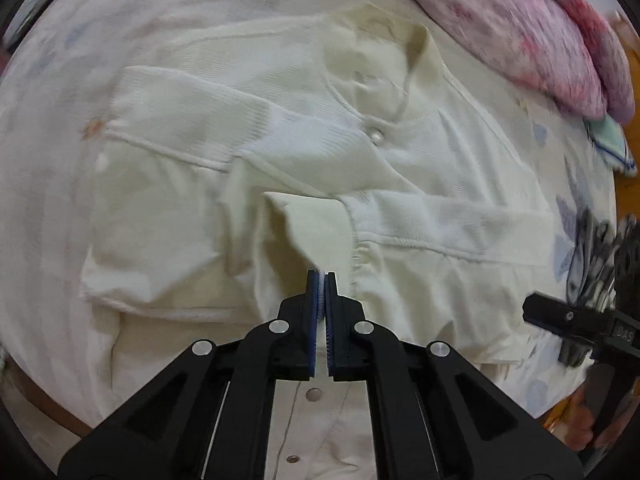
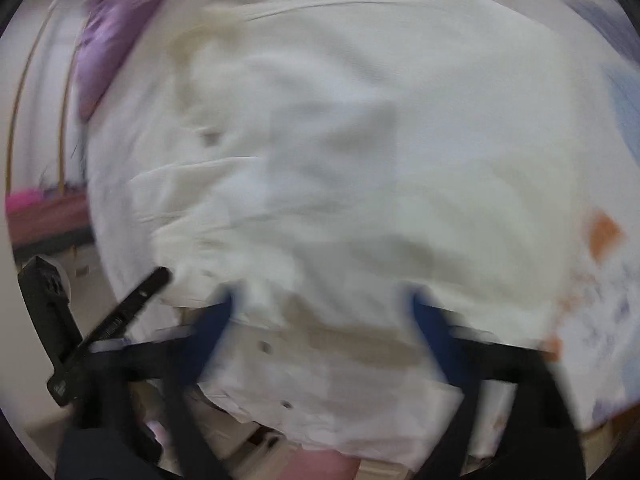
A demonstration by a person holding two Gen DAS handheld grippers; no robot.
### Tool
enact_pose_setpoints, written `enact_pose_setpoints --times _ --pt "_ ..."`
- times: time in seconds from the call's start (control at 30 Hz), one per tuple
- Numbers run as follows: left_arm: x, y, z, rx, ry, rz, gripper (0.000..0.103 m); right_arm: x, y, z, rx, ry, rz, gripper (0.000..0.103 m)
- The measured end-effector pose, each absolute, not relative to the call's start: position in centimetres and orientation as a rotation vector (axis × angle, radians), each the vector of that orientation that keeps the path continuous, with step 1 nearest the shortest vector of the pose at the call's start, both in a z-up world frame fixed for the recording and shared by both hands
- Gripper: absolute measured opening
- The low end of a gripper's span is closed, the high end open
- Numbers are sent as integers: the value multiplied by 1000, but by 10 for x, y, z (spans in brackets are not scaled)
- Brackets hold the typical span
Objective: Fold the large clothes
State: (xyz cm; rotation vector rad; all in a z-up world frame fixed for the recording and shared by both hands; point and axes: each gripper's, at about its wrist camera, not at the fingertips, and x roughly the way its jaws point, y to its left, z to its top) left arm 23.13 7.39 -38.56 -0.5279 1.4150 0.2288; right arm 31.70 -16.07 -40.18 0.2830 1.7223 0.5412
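Observation:
A cream button-up shirt (image 1: 360, 128) lies spread on a bed, collar toward the top, sleeves folded across its front. My left gripper (image 1: 321, 280) points steeply down over the shirt's middle and is shut on the edge of a sleeve cuff (image 1: 308, 224), which rises into the pads. In the blurred right wrist view the same shirt (image 2: 360, 140) fills the frame, and my right gripper (image 2: 320, 316) stands wide open above its lower part with nothing pinched between the blue fingers (image 2: 212, 320). That gripper also shows at the right edge of the left wrist view as the right gripper (image 1: 568, 318).
A pale flower-printed bedsheet (image 1: 52, 208) lies under the shirt. A pink and purple quilt (image 1: 520, 24) is heaped at the top right, with a green cloth (image 1: 608, 140) below it. The bed's edge and an orange floor (image 1: 630, 92) are at the far right.

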Motion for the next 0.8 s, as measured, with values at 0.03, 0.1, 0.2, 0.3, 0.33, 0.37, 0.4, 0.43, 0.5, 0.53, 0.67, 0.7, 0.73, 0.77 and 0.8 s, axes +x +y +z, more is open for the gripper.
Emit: enact_pose_setpoints --times 0.03,0.1,0.2,0.3,0.33,0.37,0.4,0.43,0.5,0.53,0.67,0.7,0.73,0.77,0.8 --pt "227 81 -383 -568 1402 221 3 316 -144 -396 233 1693 590 91" --pt "221 98 -377 -594 1376 219 3 305 -104 -387 183 1658 801 91" --pt "222 112 -376 -613 1375 208 3 269 -54 -389 87 1615 938 91" --pt "224 120 -372 -639 1361 182 3 241 -24 -394 -166 1514 961 91" --pt "227 120 -370 -637 1360 176 3 235 -18 -395 -197 1493 975 91" --pt "229 120 -368 -637 1353 166 3 226 -8 -395 -238 1439 984 91" --pt "230 119 -362 -639 1338 146 3 220 -2 -395 -278 1381 962 91" --pt "233 116 -361 -641 1329 129 1 216 -4 -397 -303 1342 947 87" --pt "234 114 -354 -647 1319 100 2 218 -5 -404 -232 1330 947 36" --pt "234 113 -352 -662 1332 78 3 227 -10 -412 -163 1393 937 14" --pt "229 106 -341 -603 1324 45 6 261 -63 -413 233 1512 861 10" --pt "230 101 -339 -565 1328 45 6 265 -78 -404 256 1490 839 9" --pt "230 97 -340 -549 1333 33 10 271 -94 -396 292 1474 814 9" --pt "231 91 -341 -544 1335 10 17 279 -118 -387 349 1461 782 9" --pt "234 81 -344 -539 1338 -24 45 286 -139 -379 393 1446 749 9"
